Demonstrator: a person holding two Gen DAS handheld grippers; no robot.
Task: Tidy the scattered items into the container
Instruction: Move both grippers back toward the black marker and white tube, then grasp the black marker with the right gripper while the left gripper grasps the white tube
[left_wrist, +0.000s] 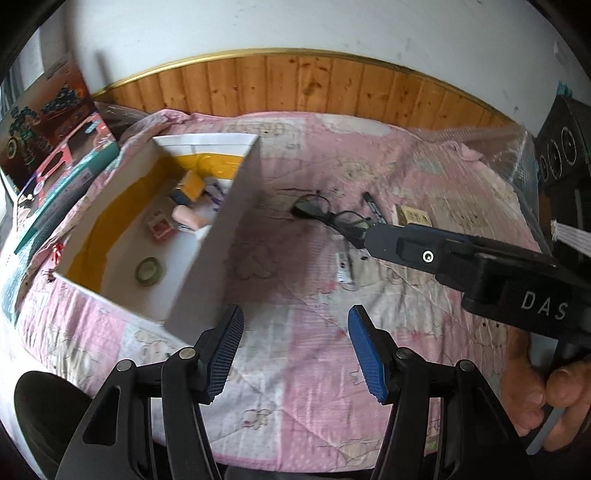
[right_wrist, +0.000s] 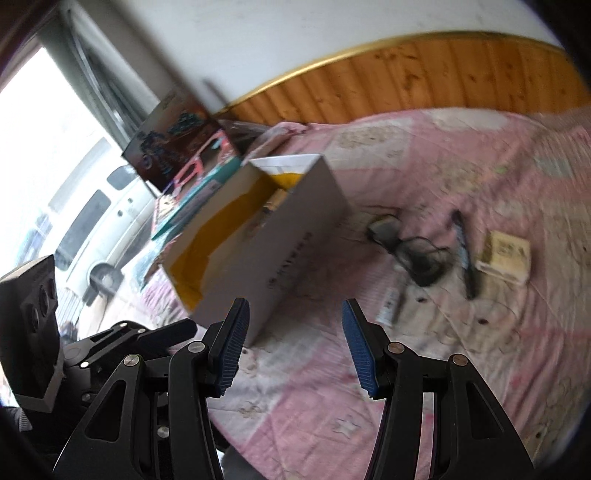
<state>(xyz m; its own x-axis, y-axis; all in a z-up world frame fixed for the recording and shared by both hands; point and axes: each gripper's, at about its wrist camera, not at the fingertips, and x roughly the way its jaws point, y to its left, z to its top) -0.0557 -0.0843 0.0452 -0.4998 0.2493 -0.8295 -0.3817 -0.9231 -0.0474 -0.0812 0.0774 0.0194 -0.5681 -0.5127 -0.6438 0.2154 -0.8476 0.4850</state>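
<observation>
A white box with a yellow lining lies open on the pink quilt, left of centre. It holds a tape roll, a pink item and small packs. On the quilt to its right lie black glasses, a black pen, a beige pack and a small white item. My left gripper is open and holds nothing, near the box's front corner. My right gripper is open too; in the left wrist view its tip hovers over the glasses, the pen and the pack.
A colourful toy carton leans beyond the box at the left. A wooden headboard runs along the far edge of the bed. A black unit stands at the far right. A hand grips the right tool. A bright window is at the left.
</observation>
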